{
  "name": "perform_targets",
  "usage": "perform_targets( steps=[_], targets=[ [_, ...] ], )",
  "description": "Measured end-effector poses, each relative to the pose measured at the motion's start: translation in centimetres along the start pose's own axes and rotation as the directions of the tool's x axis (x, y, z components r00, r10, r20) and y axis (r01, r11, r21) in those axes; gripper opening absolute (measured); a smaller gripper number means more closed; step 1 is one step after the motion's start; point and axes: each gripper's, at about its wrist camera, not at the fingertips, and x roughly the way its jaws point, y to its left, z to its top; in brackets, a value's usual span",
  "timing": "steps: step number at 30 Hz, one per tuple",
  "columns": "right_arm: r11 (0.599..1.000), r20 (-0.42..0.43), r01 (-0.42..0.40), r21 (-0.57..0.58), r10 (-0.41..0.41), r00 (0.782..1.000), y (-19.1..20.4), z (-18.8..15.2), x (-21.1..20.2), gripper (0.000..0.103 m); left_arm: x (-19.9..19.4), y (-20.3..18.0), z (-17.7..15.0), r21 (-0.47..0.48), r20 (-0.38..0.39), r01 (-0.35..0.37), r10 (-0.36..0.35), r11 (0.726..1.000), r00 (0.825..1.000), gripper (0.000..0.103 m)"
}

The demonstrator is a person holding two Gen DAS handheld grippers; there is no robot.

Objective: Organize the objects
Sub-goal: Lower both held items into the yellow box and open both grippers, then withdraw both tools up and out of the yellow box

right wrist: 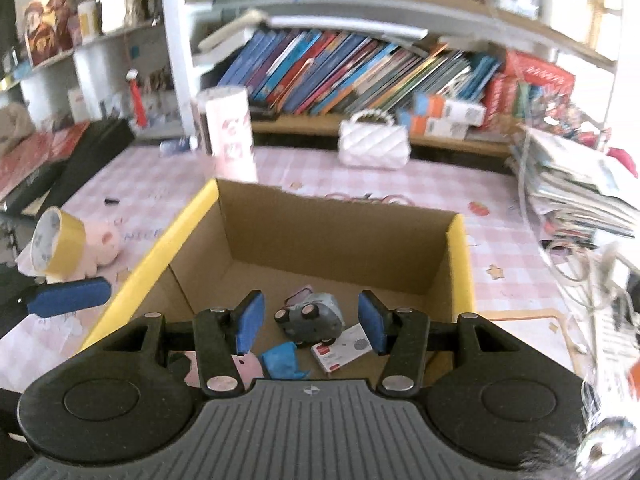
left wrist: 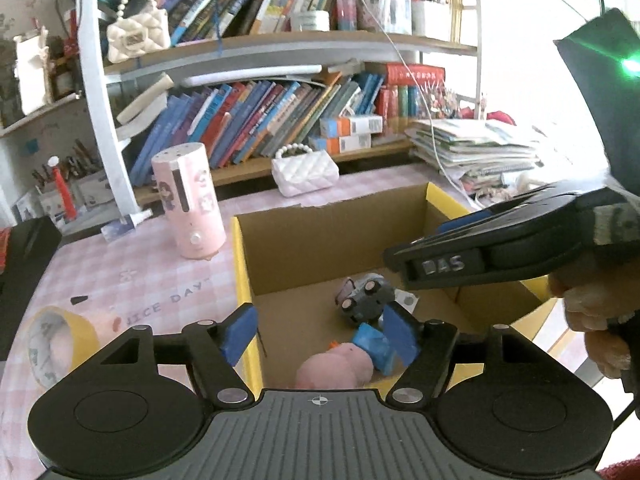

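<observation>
A cardboard box [left wrist: 240, 264] with yellow edges stands open on the pink checked table. On its floor lie a pink pig toy [left wrist: 336, 368] in a blue dress, a grey toy car [left wrist: 366, 296] on its side and a small white and red packet [right wrist: 344, 350]. My left gripper [left wrist: 320, 332] hangs open over the box's near left corner, above the pig, with nothing between its blue pads. My right gripper [right wrist: 311, 322] is open over the box, above the car [right wrist: 310, 316], holding nothing. One blue finger [right wrist: 68, 302] of the left gripper shows at the left of the right wrist view.
Left of the box lie a yellow tape roll [right wrist: 56, 240] and a pink plush pig [right wrist: 102, 244]. Behind it stand a pink cylinder [left wrist: 190, 208] and a white quilted purse [left wrist: 304, 172]. A stack of papers [right wrist: 576, 192] fills the right, and bookshelves line the back.
</observation>
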Motion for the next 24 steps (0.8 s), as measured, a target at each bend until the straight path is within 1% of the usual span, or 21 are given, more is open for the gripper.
perform_targets(
  steps=[5,9,13,17,21,22,24],
  targets=[
    [0.997,0.066,0.071,0.04,-0.074,0.995,0.2,-1.3,-2.8,0.05,-1.7,0.6,-0.8,-0.02,0.02,0.011,-0.011,1.0,1.0,0.072],
    [0.99,0.087,0.124,0.074,-0.13,0.988,0.4,-2.7,-4.7,0.05,-2.8,1.0,-1.5,-0.021,0.028,0.03,-0.03,0.999,0.999,0.072],
    [0.981,0.079,0.161,0.111,-0.171,0.982,1.1,-4.3,-6.2,0.05,-3.9,1.5,-2.5,-0.013,0.028,0.056,-0.056,0.998,0.998,0.072],
    [0.972,0.058,0.2,0.126,-0.208,0.976,2.7,-6.4,-7.4,0.05,-5.1,1.9,-3.9,-0.005,0.018,0.075,-0.075,0.997,0.997,0.073],
    [0.958,0.033,0.258,0.122,-0.263,0.964,4.8,-8.9,-8.3,0.054,-6.5,2.3,-5.9,0.002,-0.012,0.07,-0.07,0.998,0.997,0.078],
    [0.956,0.027,0.269,0.116,-0.274,0.961,5.4,-9.5,-8.4,0.055,-6.8,2.5,-6.4,0.003,-0.02,0.068,-0.068,0.998,0.997,0.078],
    [0.952,0.012,0.291,0.1,-0.293,0.956,6.7,-10.9,-8.7,0.056,-7.4,2.8,-7.5,0.003,-0.043,0.069,-0.069,0.998,0.997,0.078]
  ],
)
